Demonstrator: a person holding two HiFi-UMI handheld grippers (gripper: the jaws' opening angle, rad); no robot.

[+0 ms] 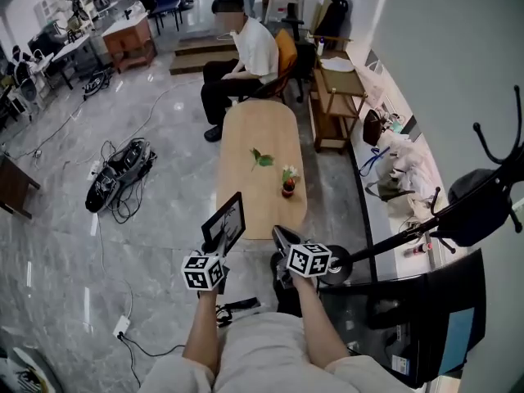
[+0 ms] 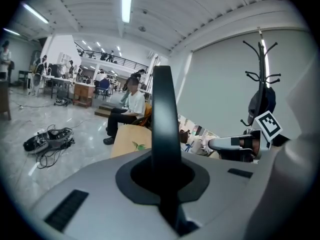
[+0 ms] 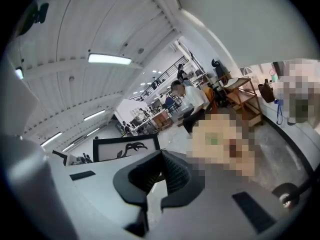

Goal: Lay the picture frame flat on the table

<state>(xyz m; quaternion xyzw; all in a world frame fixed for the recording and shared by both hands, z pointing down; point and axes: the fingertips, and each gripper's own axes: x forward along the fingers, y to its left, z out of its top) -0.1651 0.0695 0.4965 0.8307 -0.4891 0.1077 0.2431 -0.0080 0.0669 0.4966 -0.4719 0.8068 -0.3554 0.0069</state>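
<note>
I hold the black picture frame (image 1: 228,222) upright in the air just in front of the near end of the oval wooden table (image 1: 260,137). My left gripper (image 1: 218,244) is shut on its lower edge. In the left gripper view the frame (image 2: 162,109) shows edge-on as a tall dark strip rising from between the jaws. My right gripper (image 1: 282,240) hovers beside it to the right, shut on nothing. In the right gripper view the frame (image 3: 125,148) shows a bird-like print to the left of the right gripper (image 3: 161,159).
A small potted plant (image 1: 288,184) and a green sprig (image 1: 260,159) sit on the table. A person (image 1: 241,51) sits at its far end. Cables and a bag (image 1: 121,172) lie on the floor at left. A black chair (image 1: 417,318) and coat rack (image 1: 491,178) stand at right.
</note>
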